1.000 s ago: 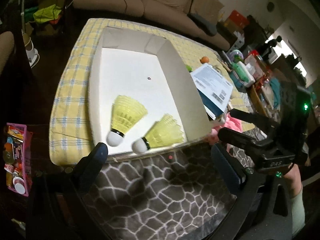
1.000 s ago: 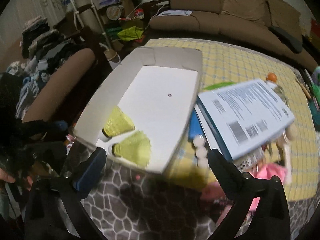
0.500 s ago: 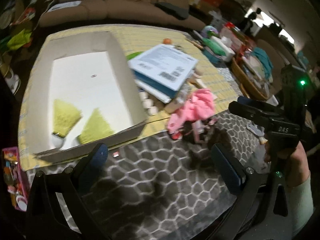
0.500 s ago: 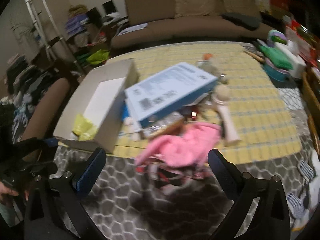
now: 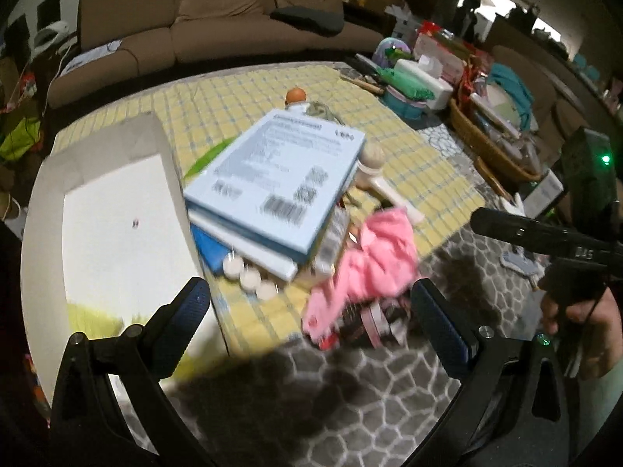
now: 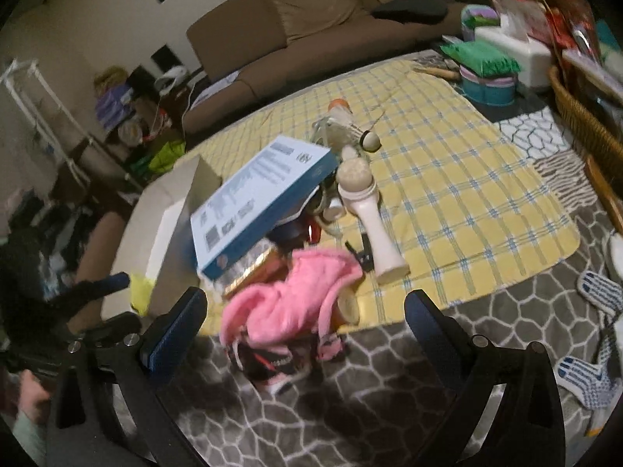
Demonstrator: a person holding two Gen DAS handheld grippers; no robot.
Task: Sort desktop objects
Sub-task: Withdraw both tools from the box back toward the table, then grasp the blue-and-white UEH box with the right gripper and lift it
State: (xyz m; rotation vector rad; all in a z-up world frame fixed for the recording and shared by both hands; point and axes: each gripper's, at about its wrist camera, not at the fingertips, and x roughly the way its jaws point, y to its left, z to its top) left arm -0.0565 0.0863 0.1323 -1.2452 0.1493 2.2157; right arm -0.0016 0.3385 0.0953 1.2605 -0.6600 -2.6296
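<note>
Both grippers hang over the front edge of the tabletop with their jaws spread wide and nothing between them: the left gripper and the right gripper. From the left wrist view, the white cardboard box lies at 9 o'clock on the yellow checked cloth, and a blurred yellow-green shape sits in its near corner; I cannot tell what it is. Just beside the box, at 12 o'clock, a light blue book rests tilted on top of a pile. Three white round pieces lie in a row at the near foot of this pile. A pink cloth hangs over the tabletop edge at 1 o'clock, touching the pile. From the right wrist view, a white handled massager lies on the cloth at 12 o'clock, just beside the book, and a white shuttlecock lies further back. A brown sofa stands behind.
</note>
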